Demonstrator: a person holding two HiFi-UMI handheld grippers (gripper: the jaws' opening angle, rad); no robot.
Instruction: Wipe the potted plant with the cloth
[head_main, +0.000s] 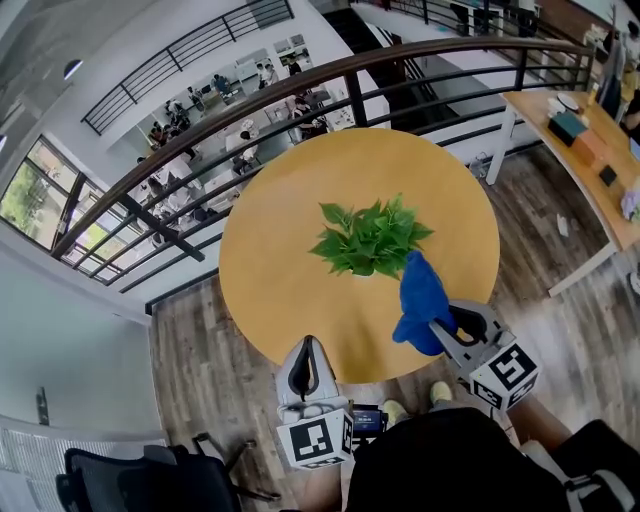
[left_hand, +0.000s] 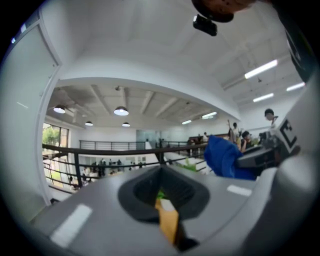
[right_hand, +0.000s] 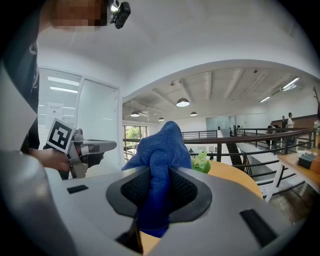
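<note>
A black chair (head_main: 140, 478) is standing on the wood floor (head_main: 200, 360) down at my left. A dark rail (head_main: 200, 135) is curving along behind the round yellow counter (head_main: 280, 250).

I am holding my left gripper (head_main: 308, 350) over the near edge of the counter, and it is pointing almost level. Its fingers (left_hand: 142, 192) are squeezed tight together and are holding nothing. Only a thin strip of counter and a speck of green are showing past them.

The plant (head_main: 370, 238) is sitting upright near the middle of the counter. Its green leaves are spreading out all round.

The blue cloth (head_main: 422, 300) is standing up in a bunch just right of the plant, on the side nearer to me. Its top is reaching the closest leaves, but I cannot tell if it is touching them. My right gripper (head_main: 445, 330) is pinching the lower part of the cloth between its fingers. The cloth is puffing out above them and hanging a little way below them. This gripper is hovering over the near right part of the counter and is pointing toward the plant. My two grippers are staying apart, side by side.

Far to the right, a long counter (head_main: 600, 190) is carrying a few boxes (head_main: 575, 125).
</note>
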